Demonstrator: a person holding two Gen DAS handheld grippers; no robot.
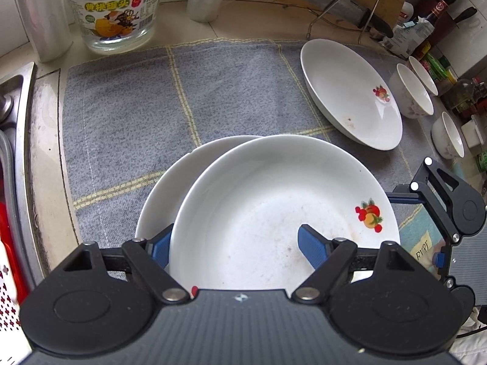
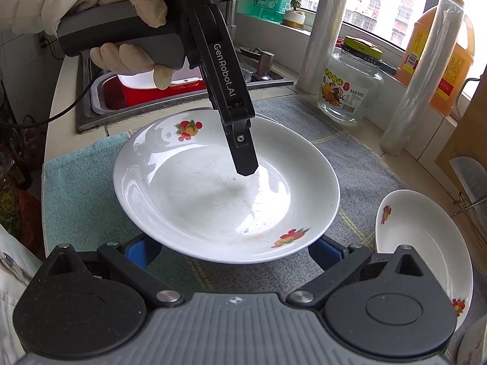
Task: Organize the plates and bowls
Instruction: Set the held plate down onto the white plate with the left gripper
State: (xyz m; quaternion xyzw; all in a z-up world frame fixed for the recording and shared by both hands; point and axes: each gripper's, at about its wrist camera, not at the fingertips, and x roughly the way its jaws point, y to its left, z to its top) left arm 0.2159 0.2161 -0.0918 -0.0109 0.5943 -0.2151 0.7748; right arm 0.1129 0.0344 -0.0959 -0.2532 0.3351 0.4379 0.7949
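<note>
White plate (image 1: 283, 200) rim between closed left tongs (image 1: 234, 248), atop second plate (image 1: 170, 182).

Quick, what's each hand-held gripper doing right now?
Left hand-held gripper: closed on the top plate, gripping its rim.
Right hand-held gripper: open, fingers apart under that plate.
</note>
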